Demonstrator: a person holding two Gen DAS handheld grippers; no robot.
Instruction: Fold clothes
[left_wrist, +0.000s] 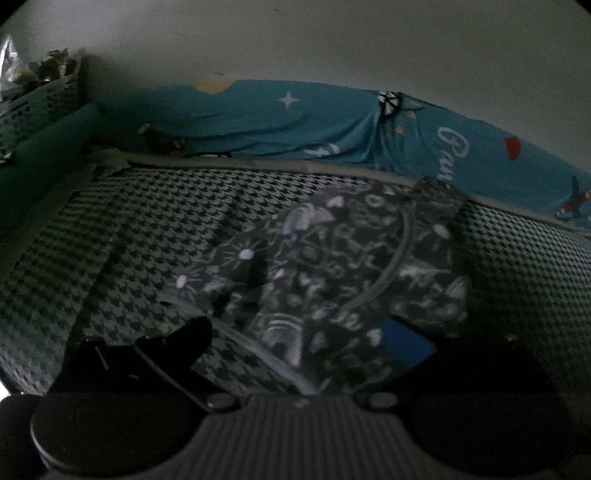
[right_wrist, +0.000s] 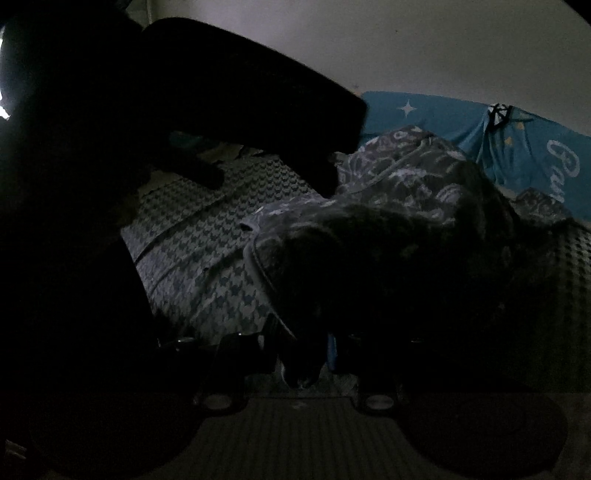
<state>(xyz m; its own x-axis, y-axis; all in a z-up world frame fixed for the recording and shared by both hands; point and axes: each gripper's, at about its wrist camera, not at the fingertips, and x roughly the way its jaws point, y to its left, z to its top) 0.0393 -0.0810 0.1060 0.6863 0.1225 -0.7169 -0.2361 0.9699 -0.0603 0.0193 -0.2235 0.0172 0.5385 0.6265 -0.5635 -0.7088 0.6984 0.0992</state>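
A dark garment with a pale floral print (left_wrist: 332, 266) lies rumpled on the houndstooth-patterned bed cover (left_wrist: 147, 229), before a blue printed sheet (left_wrist: 295, 122). The left gripper (left_wrist: 295, 343) has its jaws released around the garment's near edge. The right gripper (right_wrist: 314, 354) has its jaws clenched on the garment's hem.

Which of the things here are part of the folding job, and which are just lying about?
Part of the job:
- patterned garment
- left gripper, open over it
- right gripper, closed on the garment's edge

Just lying about:
- checked bedsheet underneath
- blue cloth along the wall
- basket at far left
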